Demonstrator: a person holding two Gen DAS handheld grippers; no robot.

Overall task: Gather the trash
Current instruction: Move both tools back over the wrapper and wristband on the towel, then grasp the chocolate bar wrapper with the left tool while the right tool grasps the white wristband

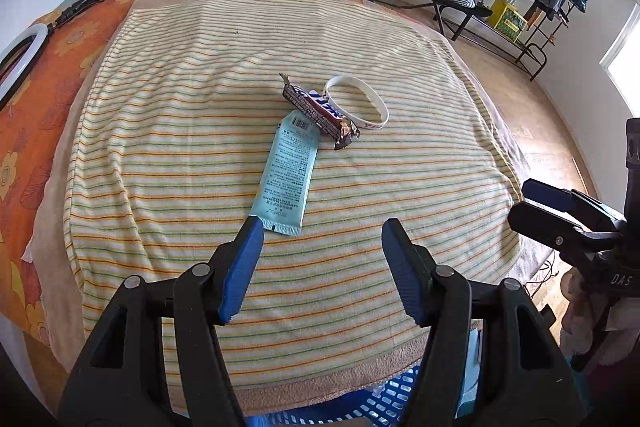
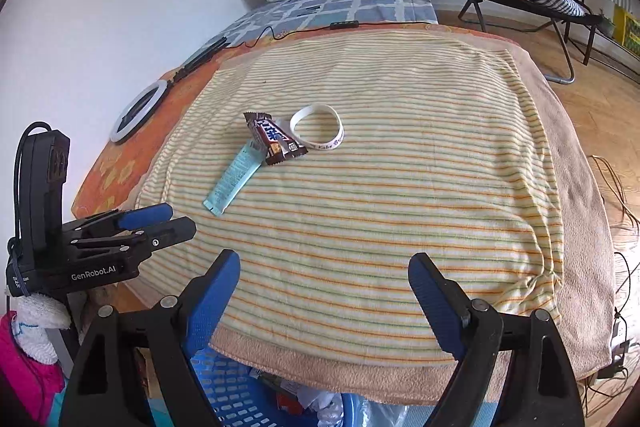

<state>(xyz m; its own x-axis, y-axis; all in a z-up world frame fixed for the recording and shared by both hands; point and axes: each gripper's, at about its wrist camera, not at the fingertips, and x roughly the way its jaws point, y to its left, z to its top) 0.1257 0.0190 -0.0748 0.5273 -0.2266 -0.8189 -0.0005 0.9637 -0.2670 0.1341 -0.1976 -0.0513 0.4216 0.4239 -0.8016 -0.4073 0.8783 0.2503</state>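
A light blue sachet [image 1: 286,169] lies flat near the centre of the left wrist view, on a striped towel [image 1: 180,131]; its small print and barcode are too fine to read. Its upper end is touching a brown candy bar wrapper [image 1: 318,111], whose blue lettering is foreshortened and illegible. A white wristband [image 1: 356,101] lies just beside the wrapper, upper right of it; its printed writing cannot be made out either.

The left gripper [image 1: 322,233] hovers at lower centre with jaws spread, its left finger [image 1: 240,267] just beside the sachet's near end. The right gripper [image 2: 324,267] is also spread wide, holding nothing, well apart from the trash.

A blue perforated basket [image 2: 228,391] at the bottom edge is mostly hidden under the towel's hem and cut off by the frame. "GenRobot.AI" reads on the left gripper's body in the right wrist view.
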